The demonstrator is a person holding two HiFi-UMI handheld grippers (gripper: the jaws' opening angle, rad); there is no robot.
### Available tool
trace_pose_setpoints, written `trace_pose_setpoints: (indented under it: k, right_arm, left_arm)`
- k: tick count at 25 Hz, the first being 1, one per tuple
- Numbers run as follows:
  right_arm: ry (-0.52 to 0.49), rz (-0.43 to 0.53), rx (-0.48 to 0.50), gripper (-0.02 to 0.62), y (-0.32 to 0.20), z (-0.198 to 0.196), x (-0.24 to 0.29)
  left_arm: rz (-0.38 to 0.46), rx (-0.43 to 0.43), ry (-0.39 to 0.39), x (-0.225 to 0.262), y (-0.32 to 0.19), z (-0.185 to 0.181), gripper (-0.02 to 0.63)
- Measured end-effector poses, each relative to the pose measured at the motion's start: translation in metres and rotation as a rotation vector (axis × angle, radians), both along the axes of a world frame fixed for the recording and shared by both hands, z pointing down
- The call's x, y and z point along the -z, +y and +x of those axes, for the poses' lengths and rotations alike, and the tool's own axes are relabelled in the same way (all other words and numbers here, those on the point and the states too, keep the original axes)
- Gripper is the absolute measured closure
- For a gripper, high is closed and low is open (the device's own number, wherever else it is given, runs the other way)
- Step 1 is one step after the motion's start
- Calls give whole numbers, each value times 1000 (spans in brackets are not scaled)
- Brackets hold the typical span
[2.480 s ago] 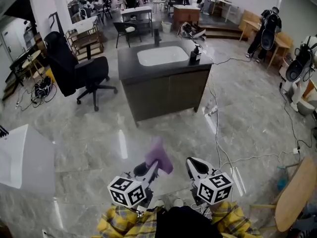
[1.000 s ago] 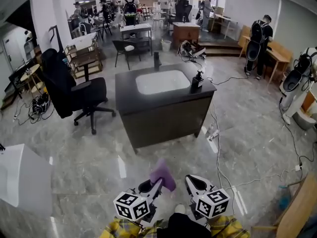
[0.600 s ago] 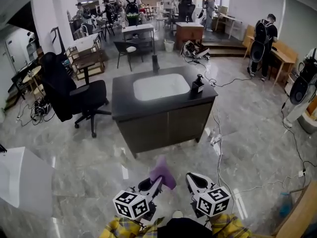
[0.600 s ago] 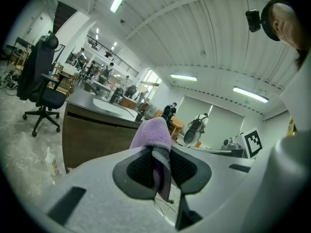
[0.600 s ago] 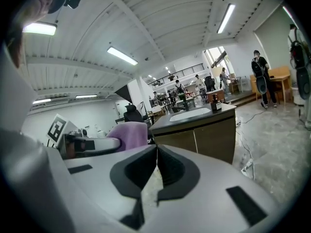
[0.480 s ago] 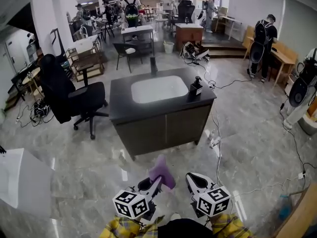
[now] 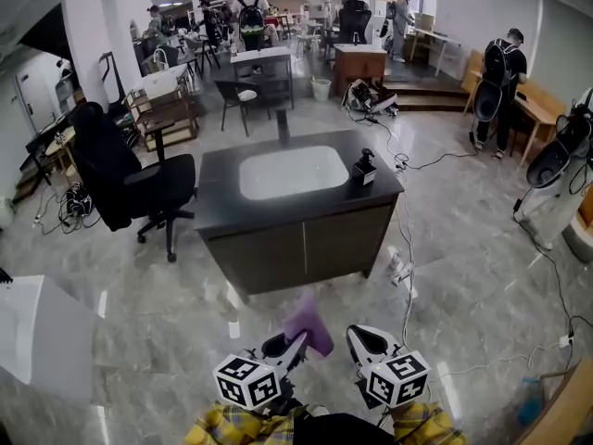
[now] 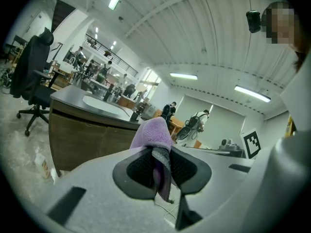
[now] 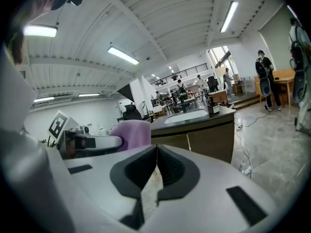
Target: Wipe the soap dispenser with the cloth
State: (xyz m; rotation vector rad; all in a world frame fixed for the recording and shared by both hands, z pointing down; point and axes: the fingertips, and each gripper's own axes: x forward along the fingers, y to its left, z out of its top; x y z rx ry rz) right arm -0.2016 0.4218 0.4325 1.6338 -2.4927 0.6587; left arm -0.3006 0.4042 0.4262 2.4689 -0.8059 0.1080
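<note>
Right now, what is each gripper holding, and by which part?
Left gripper is shut on the purple cloth, pinching a bunched fold; most of the cloth sticks out past the jaw tips. Right gripper is shut, with nothing between its jaws.

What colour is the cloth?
Purple. The cloth, pinched in the left hand-held gripper, shows best in the left gripper view.

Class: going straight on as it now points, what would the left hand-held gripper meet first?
Probably the brown front of the dark-topped sink cabinet, near its right end. Depth is unclear; the left hand-held gripper, clamping a purple cloth, might just pass that corner.
</note>
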Motion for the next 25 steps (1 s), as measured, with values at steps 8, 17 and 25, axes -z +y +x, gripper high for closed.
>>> trace_pose_setpoints:
  k: [8,17,25]
  right_arm:
    - [-24,-32,-42,589,-10,33,-14]
    - [-11,-57,-148,589,-34,74,-18]
    - [-2,-65,-168,589,-81,86,-18]
  left_arm:
    - [-13,-9,-28,-9,-25,26,541]
    - [-14,-92,-12,-11,-64,67,541]
    - [-32,-131,-12,-15,-112,83,541]
